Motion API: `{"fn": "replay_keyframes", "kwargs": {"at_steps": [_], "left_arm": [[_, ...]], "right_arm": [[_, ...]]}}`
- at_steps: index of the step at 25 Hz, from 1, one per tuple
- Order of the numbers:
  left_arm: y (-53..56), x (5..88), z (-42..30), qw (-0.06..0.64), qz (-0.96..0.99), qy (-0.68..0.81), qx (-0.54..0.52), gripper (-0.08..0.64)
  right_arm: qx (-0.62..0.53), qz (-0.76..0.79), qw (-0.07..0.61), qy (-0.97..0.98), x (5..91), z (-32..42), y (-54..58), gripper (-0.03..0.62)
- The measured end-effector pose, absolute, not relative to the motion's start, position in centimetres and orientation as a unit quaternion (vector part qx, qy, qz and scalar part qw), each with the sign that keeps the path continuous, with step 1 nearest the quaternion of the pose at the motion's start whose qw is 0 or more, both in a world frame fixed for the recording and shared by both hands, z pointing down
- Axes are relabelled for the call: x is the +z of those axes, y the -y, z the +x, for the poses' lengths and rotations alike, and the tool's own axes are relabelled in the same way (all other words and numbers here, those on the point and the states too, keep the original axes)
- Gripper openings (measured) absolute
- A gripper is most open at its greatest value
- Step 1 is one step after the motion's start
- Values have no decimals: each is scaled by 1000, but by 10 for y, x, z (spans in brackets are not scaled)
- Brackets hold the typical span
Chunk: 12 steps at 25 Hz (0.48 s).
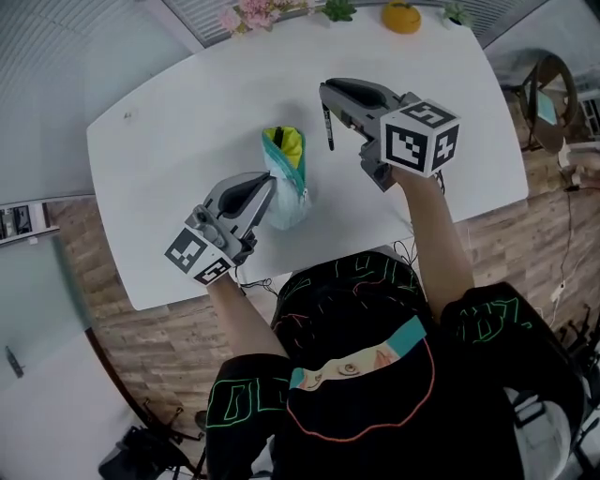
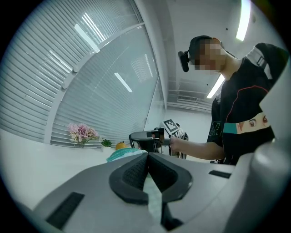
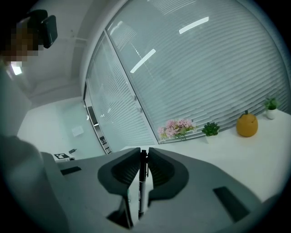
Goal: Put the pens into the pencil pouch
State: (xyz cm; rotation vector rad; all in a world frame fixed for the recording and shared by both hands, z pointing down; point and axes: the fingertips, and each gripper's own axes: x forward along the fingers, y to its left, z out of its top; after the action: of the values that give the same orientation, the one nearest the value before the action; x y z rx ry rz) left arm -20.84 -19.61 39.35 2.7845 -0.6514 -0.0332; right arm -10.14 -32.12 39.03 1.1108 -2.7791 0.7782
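A pale teal pencil pouch (image 1: pixel 286 178) with a yellow-green lining stands upright and open-mouthed on the white table (image 1: pixel 169 141). My left gripper (image 1: pixel 270 190) is shut on the pouch's near side wall; its pale fabric (image 2: pixel 152 193) shows pinched between the jaws in the left gripper view. My right gripper (image 1: pixel 328 98) is raised above the table, right of the pouch, shut on a black pen (image 1: pixel 329 127) that hangs down from the jaws. In the right gripper view the pen (image 3: pixel 142 182) stands upright between the pads. In the left gripper view the right gripper (image 2: pixel 144 136) shows beyond the pouch top (image 2: pixel 125 154).
Along the table's far edge stand pink flowers (image 1: pixel 253 13), a small green plant (image 1: pixel 338 9) and an orange fruit-shaped ornament (image 1: pixel 401 17). The person's legs sit at the table's near edge. A chair (image 1: pixel 548 89) is off to the right on the wooden floor.
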Motion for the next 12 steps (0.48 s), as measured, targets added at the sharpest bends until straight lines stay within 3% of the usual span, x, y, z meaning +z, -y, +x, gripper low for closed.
{"fn": "replay_keyframes", "kwargs": {"at_steps": [7, 12], "left_arm": [[199, 387, -211, 130, 967, 218, -12, 0], [206, 384, -216, 125, 968, 216, -19, 0]], "right_arm": [[216, 362, -91, 902, 325, -108, 316, 60], [211, 351, -128, 903, 310, -133, 316, 60]]}}
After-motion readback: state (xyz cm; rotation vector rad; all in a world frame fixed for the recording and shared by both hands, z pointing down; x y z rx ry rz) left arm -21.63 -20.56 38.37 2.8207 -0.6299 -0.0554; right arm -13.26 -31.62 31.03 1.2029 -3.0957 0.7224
